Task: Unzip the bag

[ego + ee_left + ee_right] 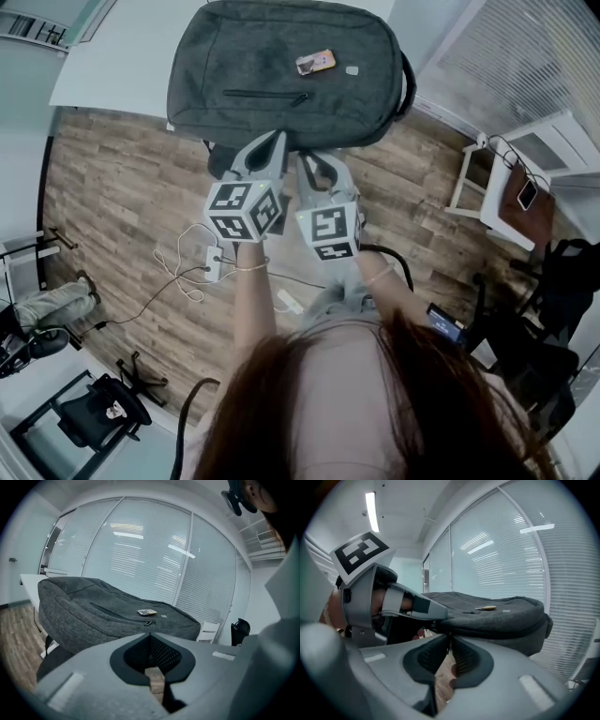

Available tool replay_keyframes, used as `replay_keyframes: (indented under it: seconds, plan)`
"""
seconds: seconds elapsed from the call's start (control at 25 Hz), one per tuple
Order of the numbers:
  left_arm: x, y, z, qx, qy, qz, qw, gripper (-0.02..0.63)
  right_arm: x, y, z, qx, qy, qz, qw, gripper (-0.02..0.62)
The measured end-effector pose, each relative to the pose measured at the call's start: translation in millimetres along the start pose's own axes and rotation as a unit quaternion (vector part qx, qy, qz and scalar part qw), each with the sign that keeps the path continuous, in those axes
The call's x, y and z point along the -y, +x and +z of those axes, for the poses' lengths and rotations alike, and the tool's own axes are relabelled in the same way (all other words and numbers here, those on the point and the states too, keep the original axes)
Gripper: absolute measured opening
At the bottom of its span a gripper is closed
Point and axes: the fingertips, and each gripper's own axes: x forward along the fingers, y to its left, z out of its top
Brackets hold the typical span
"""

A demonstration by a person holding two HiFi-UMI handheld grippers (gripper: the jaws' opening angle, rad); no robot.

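On desk, at its near edge, lies 1 grey bag, flat, front up, w/ 1 pocket zip and 1 small flat item on top. 2 grippers: left tongs and right tongs, side by side just short of bag's near edge, both closed on nothing. Only right gripper view shows left tongs' tip by bag's rim; contact unclear. Head view cuts off bag's far end; item's print unreadable.
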Motion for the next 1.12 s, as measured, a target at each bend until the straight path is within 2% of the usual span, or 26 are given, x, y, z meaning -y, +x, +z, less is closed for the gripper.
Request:
replay_keyframes:
  seconds: [0.08,0.12,0.48,0.84,1.12]
  plan:
    - [-1,0,0,0.001,0.001,0.006,1.0,0.009,-2,0,0,0.0,-0.003,-0.001,1.0,0.035]
    - [-1,0,0,0.001,0.001,0.008,1.0,0.009,-3,-1,0,0.0,-0.005,-0.002,1.0,0.012]
    - [-2,-1,-2,0.004,-0.005,0.022,0.9997,0.009,-1,-11,-5,-0.026,-0.05,-0.026,0.998,0.011]
    - [-4,0,-4,0.005,-0.002,0.024,0.9997,0.008,7,-16,-6,-0.043,-0.056,-0.04,0.997,0.009]
    - [-4,-1,-5,0.005,-0.016,0.02,0.9997,0.008,14,-23,-8,-0.051,-0.053,-0.041,0.996,0.009]
